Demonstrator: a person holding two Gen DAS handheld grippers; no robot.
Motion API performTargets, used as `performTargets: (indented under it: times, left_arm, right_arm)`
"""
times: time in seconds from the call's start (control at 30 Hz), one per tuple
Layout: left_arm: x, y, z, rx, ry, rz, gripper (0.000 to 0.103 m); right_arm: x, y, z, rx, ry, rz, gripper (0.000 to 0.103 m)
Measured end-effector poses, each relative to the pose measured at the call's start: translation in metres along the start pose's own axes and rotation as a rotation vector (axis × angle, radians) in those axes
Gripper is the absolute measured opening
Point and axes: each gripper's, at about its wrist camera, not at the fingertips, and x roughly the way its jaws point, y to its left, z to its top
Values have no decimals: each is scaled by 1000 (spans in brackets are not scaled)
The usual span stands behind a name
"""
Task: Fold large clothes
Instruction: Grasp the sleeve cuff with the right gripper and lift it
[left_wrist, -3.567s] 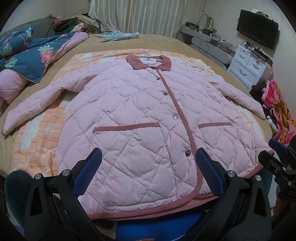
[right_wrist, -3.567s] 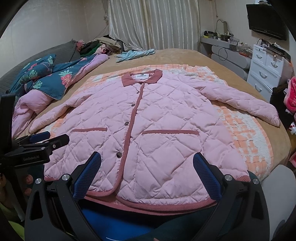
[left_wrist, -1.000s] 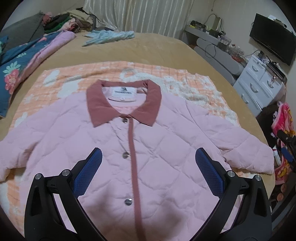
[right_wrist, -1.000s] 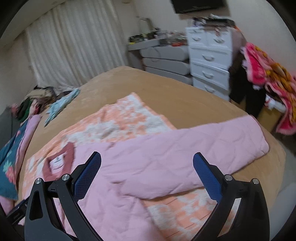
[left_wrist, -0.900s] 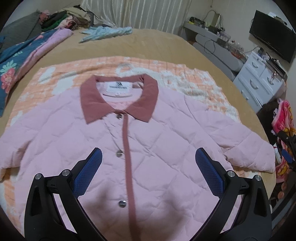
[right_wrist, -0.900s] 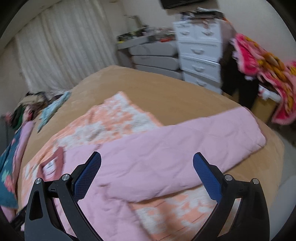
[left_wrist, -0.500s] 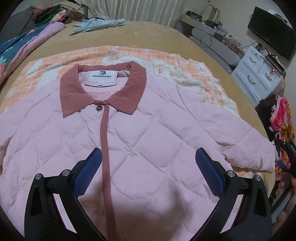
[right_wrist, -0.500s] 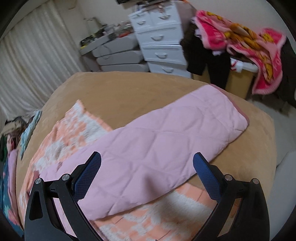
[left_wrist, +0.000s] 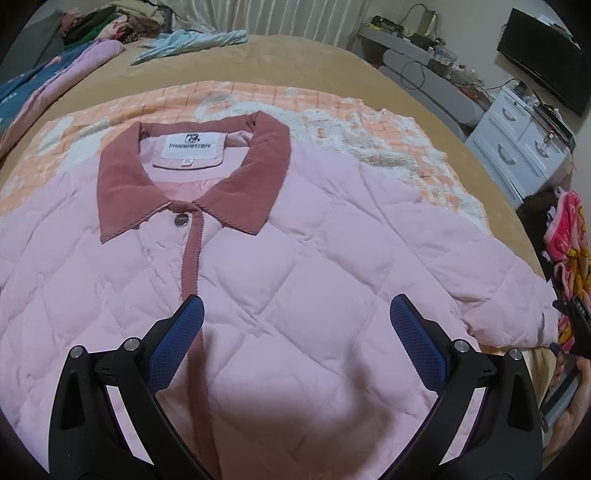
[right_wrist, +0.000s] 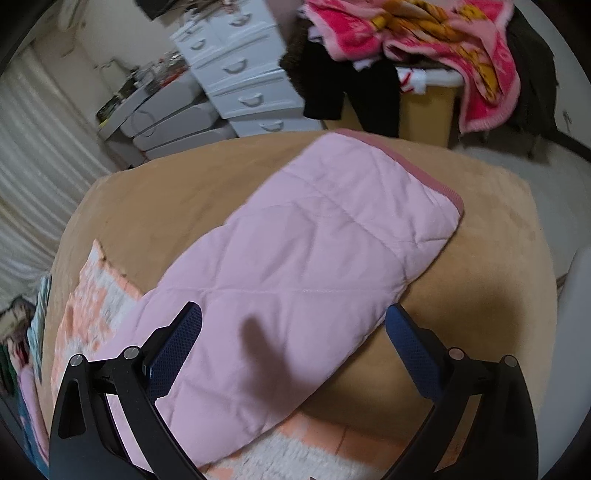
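A pink quilted jacket (left_wrist: 303, 273) with a dusty-red collar (left_wrist: 255, 177) lies flat and buttoned on an orange-and-white blanket (left_wrist: 388, 147) on the bed. My left gripper (left_wrist: 295, 332) is open and empty, hovering over the jacket's chest right of the button placket. In the right wrist view the jacket's sleeve (right_wrist: 314, 258) stretches toward the bed corner, its red cuff (right_wrist: 432, 177) at the far end. My right gripper (right_wrist: 293, 336) is open and empty just above the sleeve's middle.
The tan bed cover (right_wrist: 498, 280) ends close behind the cuff. White drawers (right_wrist: 240, 70) and a pile of pink and dark clothes (right_wrist: 424, 48) stand beyond the bed. A light blue garment (left_wrist: 192, 40) and floral bedding (left_wrist: 55, 70) lie at the far side.
My left gripper has moved right and closer over the jacket's chest. My right gripper has swung right and lower along the sleeve toward its cuff. Both stay open.
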Motion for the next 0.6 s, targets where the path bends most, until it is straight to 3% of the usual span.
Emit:
performTargets:
  times: [0.13, 0.3, 0.37, 0.4, 0.43, 0.53, 0.6]
  left_arm:
    - [4, 10, 2, -18, 3, 7, 95]
    - [-1, 22, 6, -34, -6, 0, 95]
    - [-5, 26, 7, -30, -15, 3, 95]
    - [-8, 27, 7, -31, -17, -3, 95]
    - [-9, 28, 8, -32, -18, -9, 95]
    - [-21, 32, 9, -45, -30, -20, 95]
    - [-27, 32, 9, -47, -35, -31, 95]
  right_arm:
    - [30, -22, 0, 116, 60, 62, 99]
    - [41, -27, 10, 130, 22, 112, 98]
    - [40, -32, 12, 144, -2, 140, 83]
    - [39, -34, 13, 146, -10, 156, 58]
    - [39, -35, 14, 150, -14, 196, 44]
    - [28, -32, 16, 128, -38, 263, 27]
    - [9, -19, 20, 75, -80, 300, 22]
